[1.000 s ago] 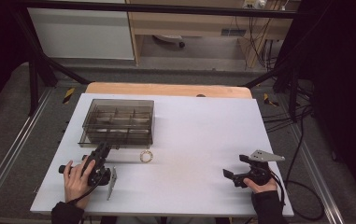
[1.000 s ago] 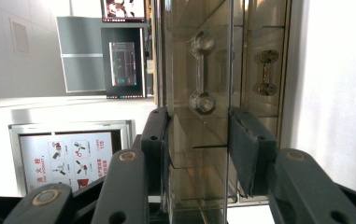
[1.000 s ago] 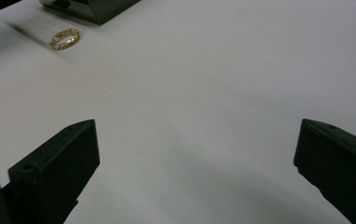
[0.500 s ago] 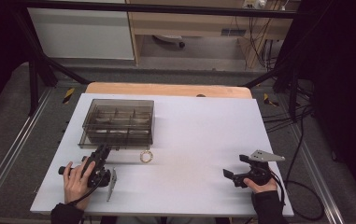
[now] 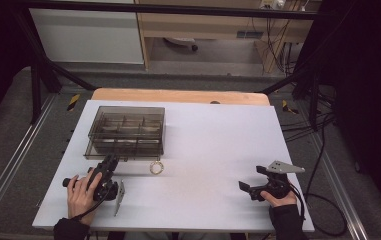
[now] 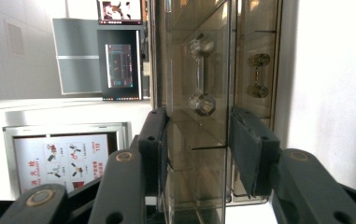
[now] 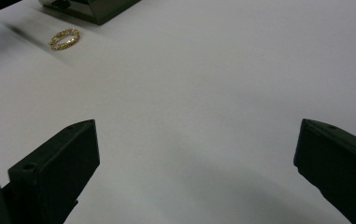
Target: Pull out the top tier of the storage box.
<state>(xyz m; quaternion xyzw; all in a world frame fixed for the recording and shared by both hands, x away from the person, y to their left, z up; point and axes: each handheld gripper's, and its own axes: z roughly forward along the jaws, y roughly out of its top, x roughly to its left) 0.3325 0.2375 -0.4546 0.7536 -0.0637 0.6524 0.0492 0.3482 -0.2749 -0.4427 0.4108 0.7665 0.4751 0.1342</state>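
One smoky box (image 5: 126, 132) straddled by left gripper (image 6: 199, 140), one gold ring (image 5: 157, 167), right gripper (image 7: 194, 154) spread.

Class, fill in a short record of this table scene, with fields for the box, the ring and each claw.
Surface: white tabletop
Box: smoky clear plastic compartment box, on the table's left half
Ring: small gold beaded ring, flat on the table near the box's front right corner, apart from it
Left claw: jaws either side of the box's front edge, just been opening; contact unclear
Right claw: open, nothing between the jaws, over bare table
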